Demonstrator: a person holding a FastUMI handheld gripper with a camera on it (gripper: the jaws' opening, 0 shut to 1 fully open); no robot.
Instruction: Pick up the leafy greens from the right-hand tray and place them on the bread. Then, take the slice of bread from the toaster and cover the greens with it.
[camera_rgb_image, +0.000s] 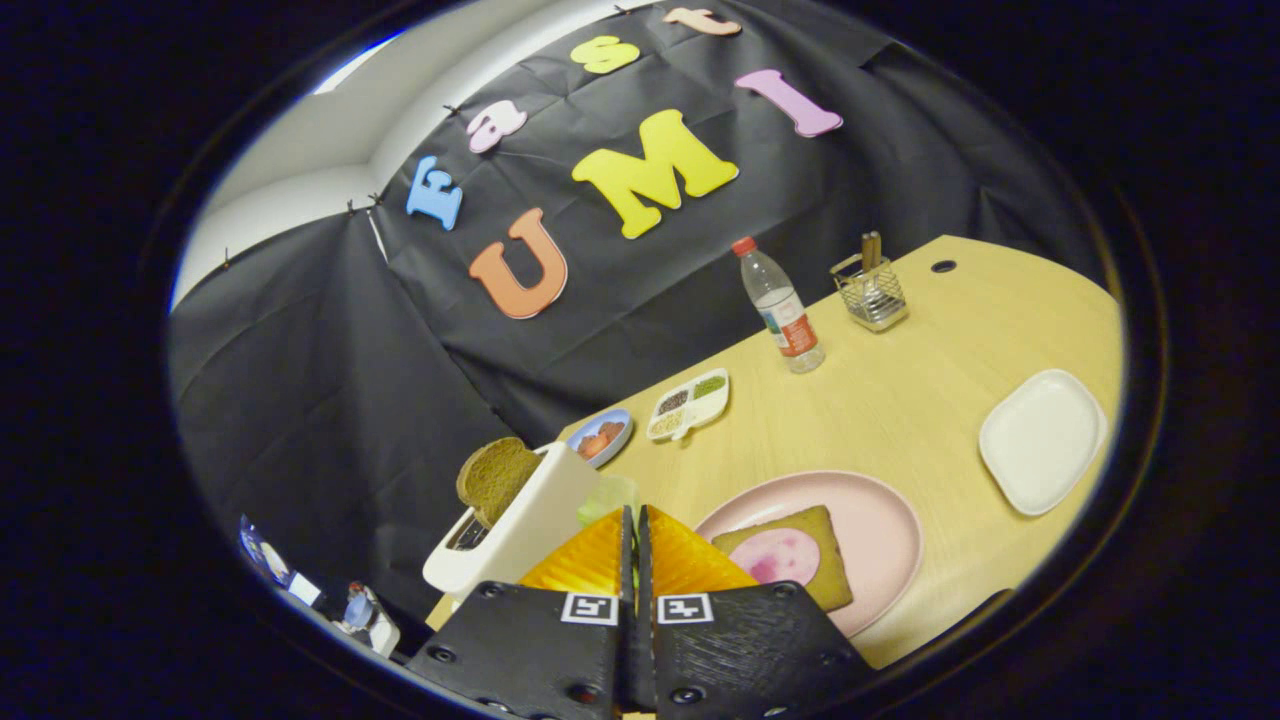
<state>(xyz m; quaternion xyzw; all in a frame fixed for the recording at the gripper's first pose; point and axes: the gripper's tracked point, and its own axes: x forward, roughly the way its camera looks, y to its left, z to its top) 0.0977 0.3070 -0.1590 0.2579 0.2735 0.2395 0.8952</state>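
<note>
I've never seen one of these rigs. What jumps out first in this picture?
Probably the gripper: its two orange fingers meet with nothing between them. Just beyond them on the pale wooden table sits a pink plate holding bread topped with a pink slice. On the fingers' other side, a white toaster has a brown slice sticking out.

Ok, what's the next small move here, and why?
Probably swing the gripper right, over the brown bread slice on the round pink plate: its fingers look shut on the pale leafy greens, and that slice carries no greens yet.
</note>
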